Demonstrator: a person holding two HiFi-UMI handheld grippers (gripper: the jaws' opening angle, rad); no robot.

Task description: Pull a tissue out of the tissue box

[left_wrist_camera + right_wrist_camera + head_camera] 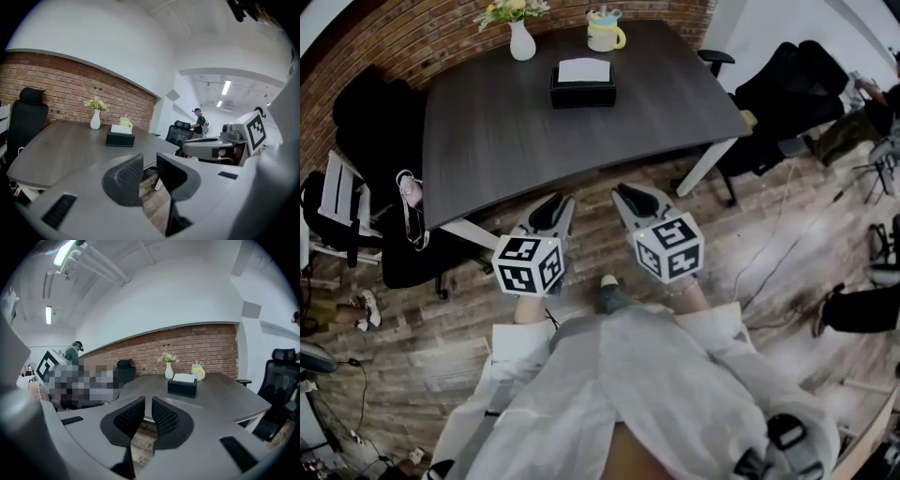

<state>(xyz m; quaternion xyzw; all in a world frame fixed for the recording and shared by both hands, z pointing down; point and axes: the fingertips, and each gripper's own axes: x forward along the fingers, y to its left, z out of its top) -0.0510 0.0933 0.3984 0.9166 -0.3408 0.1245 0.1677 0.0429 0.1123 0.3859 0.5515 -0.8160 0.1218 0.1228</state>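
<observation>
Tissue box (582, 84) far across the surface (516, 159), untouched.
Left hand-held gripper (150, 161) spread, empty; right hand-held gripper (148, 401) barely parted, empty; tissue (583, 69) only a white slab atop the box; rear of each gripper hidden behind marker cubes (528, 265).

Right gripper (148, 401) jaws slightly apart, empty, tissue box (182, 386) on table (225, 401) beyond

Table (487, 122) matt dark wood-grain; tissue box (582, 95) black, matt; brick wall (398, 45) rough.
</observation>
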